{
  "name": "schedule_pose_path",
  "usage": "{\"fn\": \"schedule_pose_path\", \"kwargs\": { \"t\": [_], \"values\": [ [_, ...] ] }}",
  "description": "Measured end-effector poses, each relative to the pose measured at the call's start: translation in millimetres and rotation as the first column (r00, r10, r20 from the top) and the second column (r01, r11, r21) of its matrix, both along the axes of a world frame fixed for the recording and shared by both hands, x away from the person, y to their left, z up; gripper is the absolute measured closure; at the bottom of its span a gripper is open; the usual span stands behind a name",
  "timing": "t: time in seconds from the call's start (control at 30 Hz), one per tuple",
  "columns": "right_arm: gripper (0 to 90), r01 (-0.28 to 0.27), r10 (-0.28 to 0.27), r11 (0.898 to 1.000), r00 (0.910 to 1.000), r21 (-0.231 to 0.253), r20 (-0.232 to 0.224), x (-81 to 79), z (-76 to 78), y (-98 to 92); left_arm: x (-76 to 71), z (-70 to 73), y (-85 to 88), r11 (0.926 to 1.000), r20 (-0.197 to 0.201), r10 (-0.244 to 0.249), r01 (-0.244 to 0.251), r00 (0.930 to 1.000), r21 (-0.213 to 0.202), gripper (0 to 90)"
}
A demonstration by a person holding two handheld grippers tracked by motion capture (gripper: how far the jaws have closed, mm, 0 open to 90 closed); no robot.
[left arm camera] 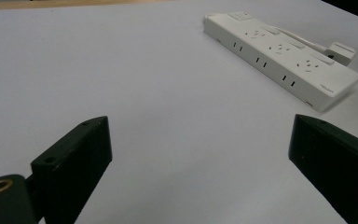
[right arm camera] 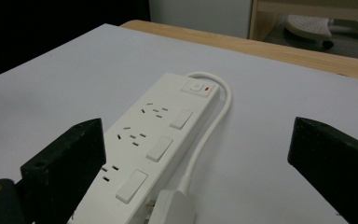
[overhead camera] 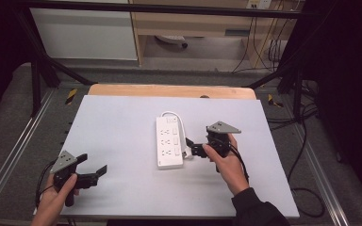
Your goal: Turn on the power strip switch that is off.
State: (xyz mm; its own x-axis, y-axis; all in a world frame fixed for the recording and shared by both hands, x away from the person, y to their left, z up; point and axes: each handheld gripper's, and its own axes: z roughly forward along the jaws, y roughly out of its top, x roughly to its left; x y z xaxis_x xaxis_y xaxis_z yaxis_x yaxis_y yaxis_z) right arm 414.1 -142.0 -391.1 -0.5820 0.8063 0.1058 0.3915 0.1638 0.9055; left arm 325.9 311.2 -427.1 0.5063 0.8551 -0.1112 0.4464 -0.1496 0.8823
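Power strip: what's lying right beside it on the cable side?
Beside the power strip, its white cable loops back to its plug on the white table; the plug's prongs are hidden.

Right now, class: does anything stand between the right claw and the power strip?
Nothing visible does. The right claw is open beside the power strip, with only the strip's own plug and cable lying along that side on the white table.
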Motion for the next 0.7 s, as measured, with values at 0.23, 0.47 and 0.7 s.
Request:
{"fn": "schedule_pose_path", "kwargs": {
  "t": [0.23,0.47,0.7],
  "values": [
    [4.9,0.022,-0.023,1.000,0.9989,0.018,0.041,-8.6,9.9,-27.8,0.0,-0.1,-0.1,1.0000,-0.001,0.001,-0.001,1.0000,0.001,5.9],
    [4.9,0.084,-0.088,0.995,0.9937,0.054,0.070,-24.0,17.4,-65.0,-0.3,-0.3,-0.4,1.0000,-0.002,-0.001,0.001,1.0000,0.004,5.9],
    [5.3,0.155,-0.161,0.985,0.9836,0.080,0.081,-40.3,15.7,-104.0,-0.3,-0.5,-0.2,1.0000,-0.004,0.001,-0.001,1.0000,0.004,5.9]
  ]
}}
